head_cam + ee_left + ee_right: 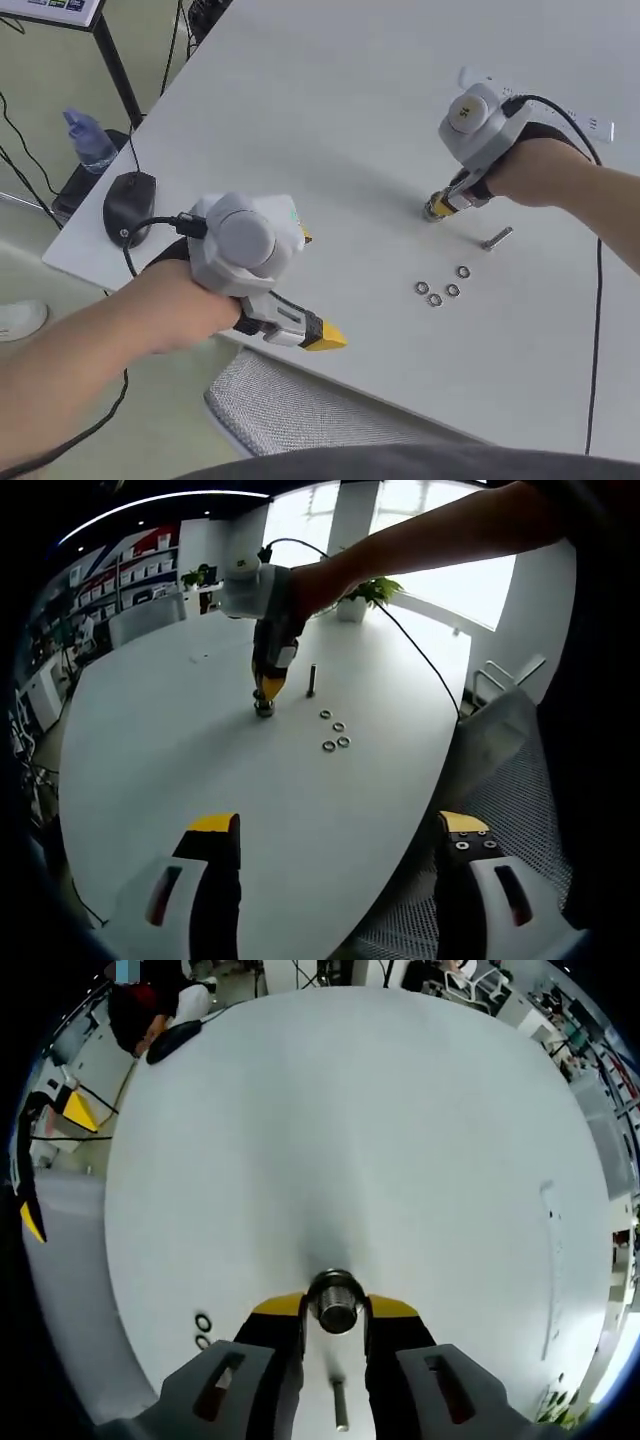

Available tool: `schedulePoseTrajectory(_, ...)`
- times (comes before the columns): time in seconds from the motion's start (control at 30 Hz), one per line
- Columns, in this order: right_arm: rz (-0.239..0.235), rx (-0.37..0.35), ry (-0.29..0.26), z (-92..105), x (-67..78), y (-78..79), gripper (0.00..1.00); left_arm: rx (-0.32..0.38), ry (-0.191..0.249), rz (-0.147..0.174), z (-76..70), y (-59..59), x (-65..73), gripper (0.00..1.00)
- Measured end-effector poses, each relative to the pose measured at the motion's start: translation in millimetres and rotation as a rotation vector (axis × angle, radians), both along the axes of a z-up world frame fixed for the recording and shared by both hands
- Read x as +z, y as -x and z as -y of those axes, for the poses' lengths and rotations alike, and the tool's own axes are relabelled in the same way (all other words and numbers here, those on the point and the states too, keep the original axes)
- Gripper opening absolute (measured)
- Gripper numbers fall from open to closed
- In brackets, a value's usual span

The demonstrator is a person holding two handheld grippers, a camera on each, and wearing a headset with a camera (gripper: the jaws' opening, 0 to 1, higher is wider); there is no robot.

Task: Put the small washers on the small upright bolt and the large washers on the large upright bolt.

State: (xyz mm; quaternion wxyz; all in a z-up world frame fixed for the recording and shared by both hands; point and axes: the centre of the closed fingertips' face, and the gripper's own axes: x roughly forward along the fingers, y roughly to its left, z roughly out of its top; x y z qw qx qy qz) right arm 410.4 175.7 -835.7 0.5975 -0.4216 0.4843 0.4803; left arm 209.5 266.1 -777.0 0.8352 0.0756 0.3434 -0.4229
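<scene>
My right gripper (437, 208) points down at the white table (330, 120), and its yellow-tipped jaws are shut on the large bolt (433, 211), which stands upright. Seen from above in the right gripper view, the bolt's round head (335, 1301) sits between the fingers. From the left gripper view, the right gripper (265, 694) holds that bolt (264, 708). Just right of it the small bolt (497, 238) stands upright (311, 680). Several small washers (441, 285) lie loose in a cluster in front of the bolts (335, 733). My left gripper (315, 287) hovers open at the table's near edge (335, 825).
A black mouse (128, 205) with a cable lies at the table's left corner. A blue spray bottle (88, 140) stands beyond that corner. A grey mesh chair (290, 410) sits under the near edge. A white strip (598, 125) lies at the far right.
</scene>
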Motion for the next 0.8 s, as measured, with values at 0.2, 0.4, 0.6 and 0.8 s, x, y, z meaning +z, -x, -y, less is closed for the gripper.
schedulePoseTrajectory(0.2, -0.009, -0.002, 0.005, 0.6, -7.6, 2.4, 0.22, 0.000, -0.005, -0.007, -1.2, -0.1, -2.7, 0.79)
schedulePoseTrajectory(0.4, -0.010, 0.002, 0.010, 1.2, -13.0, -0.5, 0.22, 0.000, -0.005, -0.016, -0.3, 1.4, -5.4, 0.78)
schedulePoseTrajectory(0.6, -0.018, 0.014, 0.011, -1.9, -14.2, -2.4, 0.23, -0.005, -0.006, -0.026, 1.5, 3.6, -7.8, 0.77)
schedulePoseTrajectory(0.8, -0.025, 0.011, 0.015, -1.9, -19.5, -10.3, 0.23, -0.012, -0.007, -0.027, 2.9, 2.6, -9.0, 0.76)
